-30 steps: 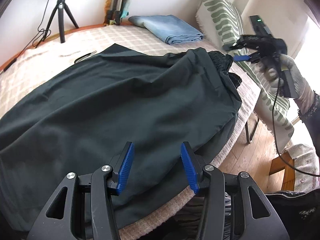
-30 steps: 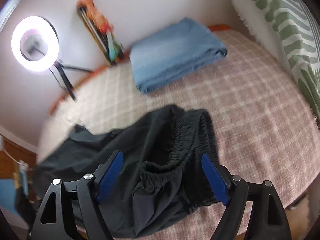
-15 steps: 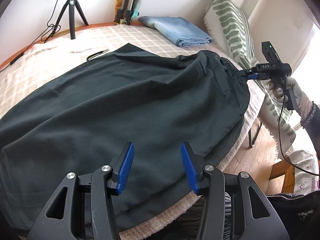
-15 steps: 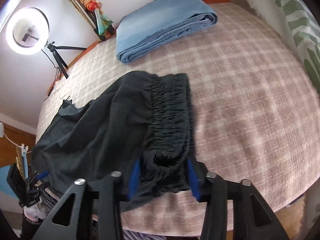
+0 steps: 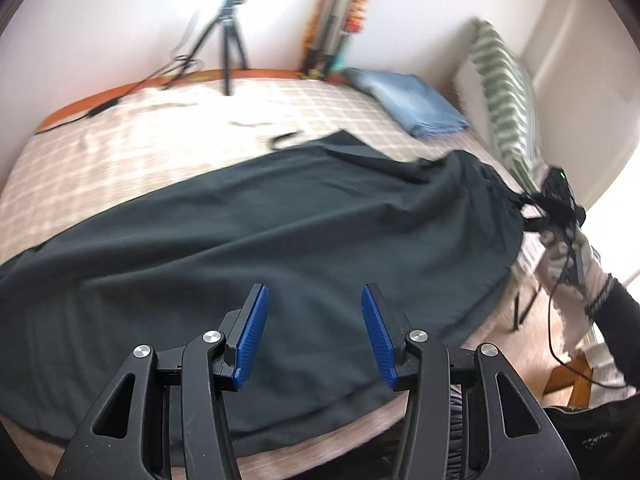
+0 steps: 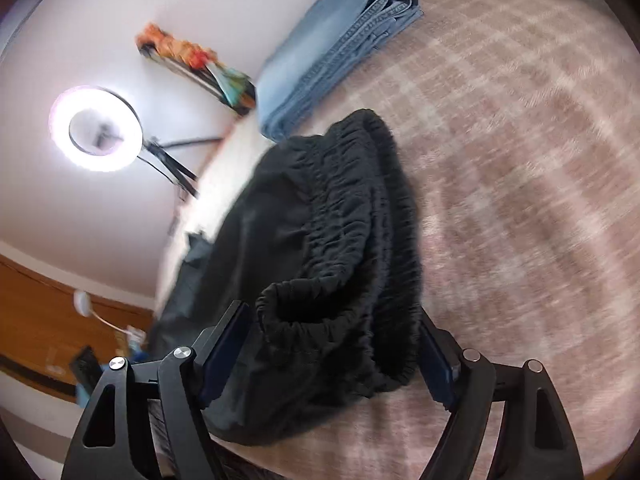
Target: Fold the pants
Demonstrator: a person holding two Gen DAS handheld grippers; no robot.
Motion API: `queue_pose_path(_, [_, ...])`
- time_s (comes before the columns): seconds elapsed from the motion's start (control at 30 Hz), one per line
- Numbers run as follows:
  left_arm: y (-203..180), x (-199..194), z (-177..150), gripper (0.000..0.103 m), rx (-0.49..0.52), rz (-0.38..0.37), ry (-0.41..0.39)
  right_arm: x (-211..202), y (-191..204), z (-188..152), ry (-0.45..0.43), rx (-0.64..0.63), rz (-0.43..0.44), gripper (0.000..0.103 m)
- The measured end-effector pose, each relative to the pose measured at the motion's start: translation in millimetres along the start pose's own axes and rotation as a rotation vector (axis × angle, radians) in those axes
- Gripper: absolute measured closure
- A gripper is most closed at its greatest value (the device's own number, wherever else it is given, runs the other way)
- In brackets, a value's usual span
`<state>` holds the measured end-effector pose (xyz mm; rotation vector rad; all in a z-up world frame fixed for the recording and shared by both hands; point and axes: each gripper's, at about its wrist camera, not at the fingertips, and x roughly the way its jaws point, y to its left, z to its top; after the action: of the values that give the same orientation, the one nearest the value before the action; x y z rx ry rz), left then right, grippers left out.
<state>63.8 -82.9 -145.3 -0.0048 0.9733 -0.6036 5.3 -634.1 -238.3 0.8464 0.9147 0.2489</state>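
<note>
Dark green-black pants lie spread across the plaid bedcover, legs to the left and waist to the right. My left gripper hovers open over the cloth near the bed's front edge, nothing between its blue pads. At the far right, my right gripper holds the waist end taut at the bed's edge. In the right wrist view the gathered elastic waistband fills the gap between the right gripper's pads, which press on it from both sides.
Folded blue jeans lie at the back of the bed, with a green striped pillow to their right. A tripod and a ring light stand by the back wall. Wooden floor and a stool lie beyond the bed's right edge.
The right gripper dropped to the waistband, closed on it and drew it toward the bed's right edge. The left gripper lifted and drifted over the pants, still open.
</note>
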Motion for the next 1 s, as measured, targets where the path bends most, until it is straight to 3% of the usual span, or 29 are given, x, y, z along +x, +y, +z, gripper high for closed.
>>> queue_pose_path(0.03, [6.8,-0.8,-1.3,0.056,-0.014,0.008,0.004,4.6,-3.4,-2.4,0.000,0.026,0.012,0.053])
queue_pose_path(0.07, [13.5,-0.4,-3.1,0.056,-0.029,0.014,0.011,6.9,-5.1,-5.0,0.001,0.040,0.015,0.061])
queue_pose_path(0.23, [21.9,5.8,-13.6,0.056,-0.035,0.010,0.065,-7.7,23.1,-12.7,-0.048,-0.014,-0.050,0.077])
queue_pose_path(0.33, [3.9,4.1,-16.8,0.056,0.055,-0.001,0.082,-46.0,52.8,-13.4,-0.120,-0.091,-0.071,0.079])
queue_pose_path(0.43, [-22.2,3.0,-21.0,0.056,0.184,-0.028,0.103,-67.9,59.1,-19.0,-0.159,-0.104,-0.151,0.079])
queue_pose_path(0.63, [-76.5,31.9,-42.7,0.056,0.438,-0.056,0.216,-37.5,27.0,-34.0,-0.085,-0.059,-0.287,0.079])
queue_pose_path(0.73, [-86.3,41.1,-47.7,0.056,0.482,-0.064,0.240,-34.5,14.8,-38.3,-0.085,-0.022,-0.284,0.076])
queue_pose_path(0.87, [-90.3,54.3,-47.6,0.056,0.533,0.003,0.239,-47.1,10.1,-36.2,-0.096,-0.003,-0.254,0.075])
queue_pose_path(0.93, [-87.1,56.8,-45.0,0.056,0.526,-0.014,0.238,-50.4,15.7,-34.9,-0.098,-0.023,-0.254,0.075])
queue_pose_path(0.97, [-86.9,57.6,-44.4,0.058,0.534,-0.010,0.229,-50.7,19.7,-34.0,-0.099,-0.036,-0.259,0.075])
queue_pose_path(1.0, [-87.8,58.8,-44.9,0.066,0.550,0.000,0.223,-50.8,22.3,-33.6,-0.099,-0.047,-0.265,0.074])
